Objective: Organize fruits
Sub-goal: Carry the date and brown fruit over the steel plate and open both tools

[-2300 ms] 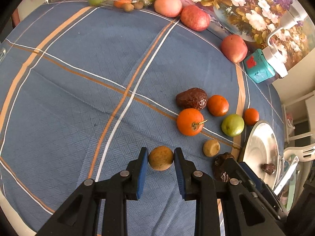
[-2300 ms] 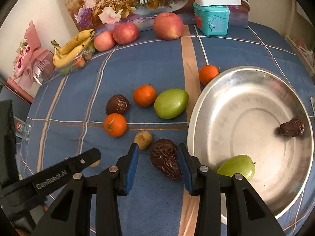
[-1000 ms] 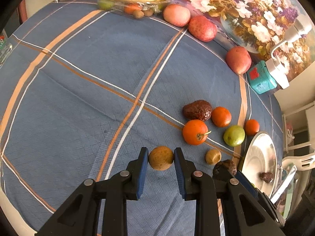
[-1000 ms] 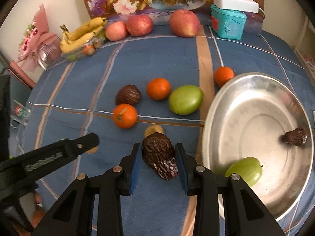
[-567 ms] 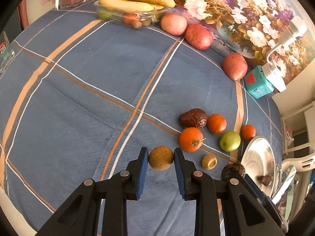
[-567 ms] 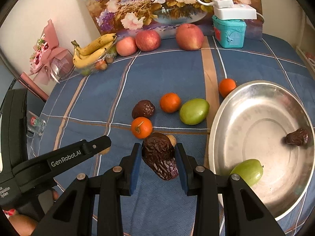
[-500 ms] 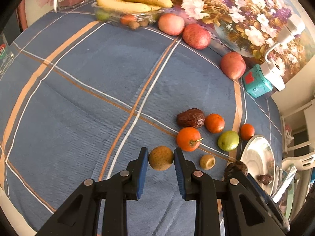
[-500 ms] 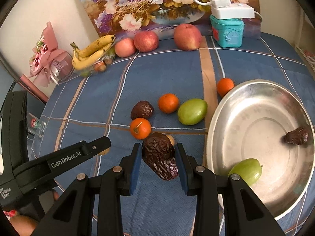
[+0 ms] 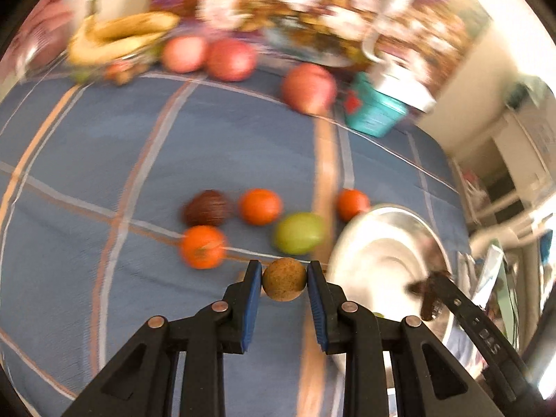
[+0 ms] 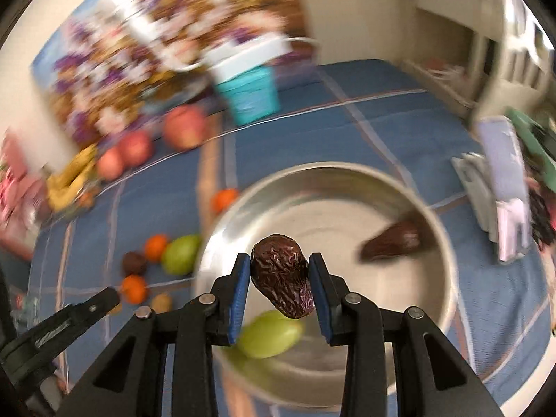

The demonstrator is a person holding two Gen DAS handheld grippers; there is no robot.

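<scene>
Gripping a date (wrinkly) over the steel bowl, right fingers

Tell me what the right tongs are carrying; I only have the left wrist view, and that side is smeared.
Observer: The right tongs are shut on a wrinkled dark date, which seems to be held above the steel bowl.
Operator: Is anything lying in the bowl?
Observer: Yes, a green fruit lies at the bowl's near side, partly behind the tongs.
Operator: Anything else in there?
Observer: A second dark date lies toward the right side of the bowl's floor, apart from the green fruit.
</scene>
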